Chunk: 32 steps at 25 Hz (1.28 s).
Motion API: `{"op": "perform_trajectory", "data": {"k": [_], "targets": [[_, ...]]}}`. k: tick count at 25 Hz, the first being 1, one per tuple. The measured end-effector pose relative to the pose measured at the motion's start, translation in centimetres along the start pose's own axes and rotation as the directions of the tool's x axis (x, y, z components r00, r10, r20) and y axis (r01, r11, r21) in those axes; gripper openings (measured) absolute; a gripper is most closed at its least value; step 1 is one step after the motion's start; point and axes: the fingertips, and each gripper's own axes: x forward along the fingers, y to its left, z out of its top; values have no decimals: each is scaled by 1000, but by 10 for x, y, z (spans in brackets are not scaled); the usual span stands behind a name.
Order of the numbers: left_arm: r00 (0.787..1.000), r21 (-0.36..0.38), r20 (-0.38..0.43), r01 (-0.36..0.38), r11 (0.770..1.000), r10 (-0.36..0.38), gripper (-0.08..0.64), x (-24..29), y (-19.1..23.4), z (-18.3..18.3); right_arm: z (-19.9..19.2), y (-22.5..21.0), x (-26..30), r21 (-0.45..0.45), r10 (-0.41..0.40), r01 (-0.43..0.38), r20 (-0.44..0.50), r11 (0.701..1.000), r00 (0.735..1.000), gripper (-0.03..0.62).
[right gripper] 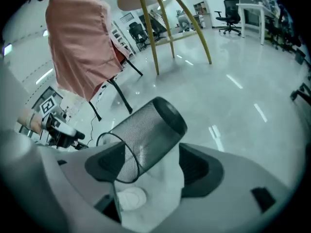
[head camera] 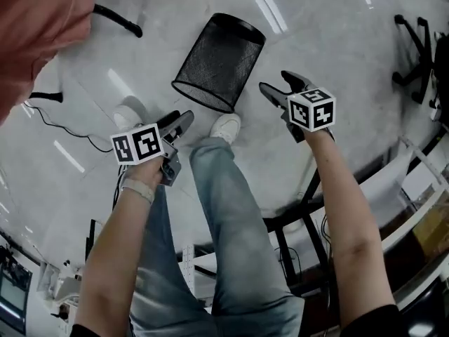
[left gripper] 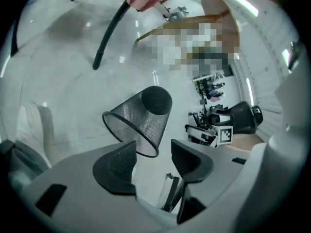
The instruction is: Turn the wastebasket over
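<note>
Gaping empty, left tongs (head camera: 180, 121) and right tongs (head camera: 275, 81) face a tilted, tapered black wire-mesh wastebasket (head camera: 219, 62).

Floor: pale grey glossy hard floor (head camera: 337, 20), continuous across the room. It carries long white reflections of ceiling strip lights (head camera: 263, 2); the light is bright and even.

Furniture: 1 chair draped in salmon-pink fabric (right gripper: 80, 47) stands on thin black metal legs (right gripper: 119, 93). Behind it stands 1 round tan-topped table (right gripper: 129, 3) on slanted yellow wooden legs (right gripper: 149, 38). 1 black swivel office chair on castors (right gripper: 231, 16) stands at a white desk (right gripper: 252, 6) far back.

Loose item: 1 thin black cable (head camera: 66, 133) lies on the floor near the draped chair.

Far wall: pale shelving (right gripper: 201, 7); contents too small to tell.
</note>
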Motion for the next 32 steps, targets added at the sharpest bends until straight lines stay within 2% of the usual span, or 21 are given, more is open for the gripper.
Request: {"op": "perform_trajectory", "data": {"k": [3,6,9,11,13,15,16,18,20,22,23,27,30,32], "targets": [[997,-106,76,-12,994,20,240,15,1,-8,42,-14,17,-76,39,-38,17,996,999,382],[990,-196,138,7,981,20,252,33,7,-7,71,-16,44,-137,87,-88,-13,987,996,406],[982,-232,187,36,972,8,252,47,13,3,88,-16,71,-170,134,-142,-61,975,989,408],[977,-255,213,49,966,7,252,51,21,9,100,-19,86,-173,138,-148,-67,974,988,407],[976,-285,216,72,956,-9,252,56,27,10,106,-20,96,-159,150,-159,-64,974,987,407],[979,-307,197,106,946,-45,205,62,28,7,104,-19,102,-159,180,-193,-92,968,979,407],[980,-308,186,125,943,-69,173,65,27,6,101,-18,105,-169,194,-212,-114,963,974,407],[979,-285,175,156,946,-108,170,68,25,8,98,-17,110,-175,225,-247,-140,953,964,408],[977,-214,167,165,963,-130,167,66,23,12,99,-15,112,-149,250,-268,-132,952,959,408],[977,-128,156,167,978,-146,127,64,22,17,100,-16,112,-112,249,-263,-126,958,960,404],[976,-116,158,167,979,-148,123,63,23,20,100,-18,110,-94,242,-254,-126,963,962,387],[971,-151,194,173,973,-143,127,50,44,26,94,-8,98,-70,244,-254,-130,965,961,290],[970,-140,199,166,976,-137,141,35,65,22,88,15,86,-45,278,-284,-106,958,955,276],[973,-153,204,137,979,-104,147,22,86,19,84,36,78,-29,298,-301,-82,953,951,272]]}}
